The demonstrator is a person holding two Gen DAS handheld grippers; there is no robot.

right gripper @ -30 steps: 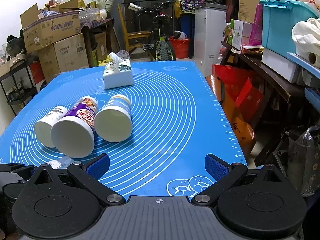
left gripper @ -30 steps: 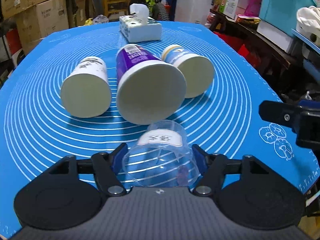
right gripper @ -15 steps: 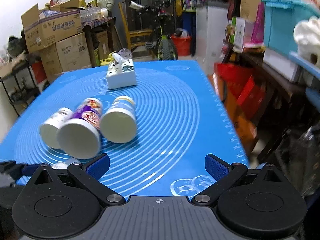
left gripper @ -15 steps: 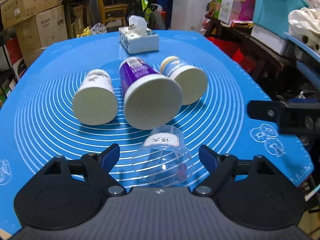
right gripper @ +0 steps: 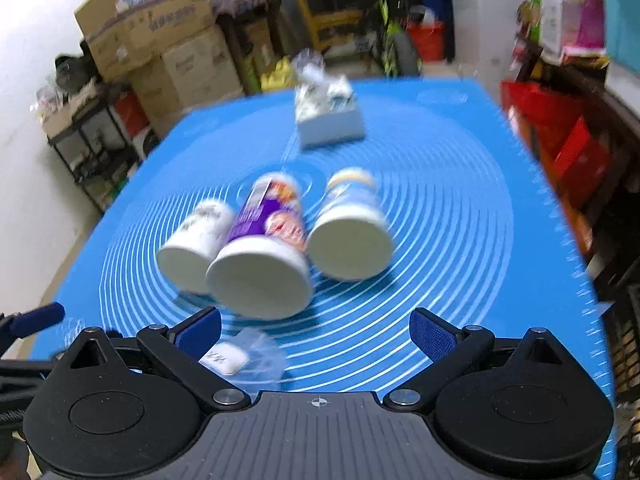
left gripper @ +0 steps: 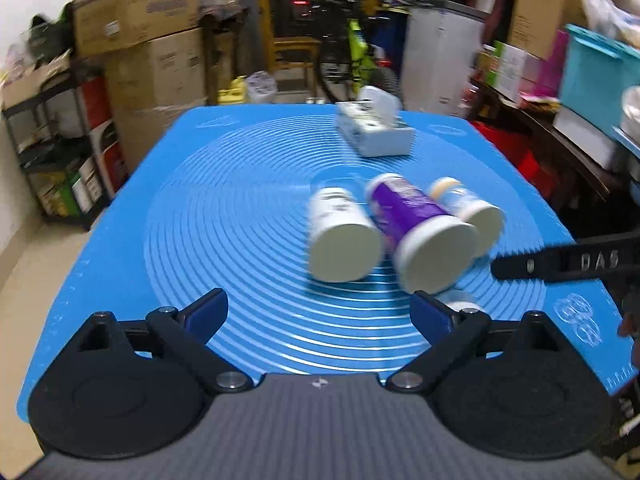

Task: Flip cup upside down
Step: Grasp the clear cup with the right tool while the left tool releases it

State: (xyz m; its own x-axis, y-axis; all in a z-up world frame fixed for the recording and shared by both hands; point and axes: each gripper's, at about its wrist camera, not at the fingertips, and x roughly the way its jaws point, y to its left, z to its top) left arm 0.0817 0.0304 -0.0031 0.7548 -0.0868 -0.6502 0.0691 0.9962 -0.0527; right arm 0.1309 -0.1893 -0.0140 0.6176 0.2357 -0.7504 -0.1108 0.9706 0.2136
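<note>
Three paper cups: lie on their sides in a row, bases toward the cameras, between the clear cup and the far end of the mat.
Mat (right gripper: 460, 216): blue, ringed with white circles, under everything.
Tissue box (right gripper: 328, 118): near the far edge, well apart from the cups.
Purple cup (right gripper: 262, 256): biggest, middle, touching the white cup (right gripper: 196, 240) on its left; striped cup (right gripper: 350, 232) just beside it on the right.
Left gripper (left gripper: 320, 312): fingers spread wide, nothing between them.
Right gripper (right gripper: 316, 332): fingers spread wide, nothing gripped.
Clear cup (right gripper: 244, 358): on the mat just beside the right gripper's left finger, white label up; blurred, so its pose is unclear.
</note>
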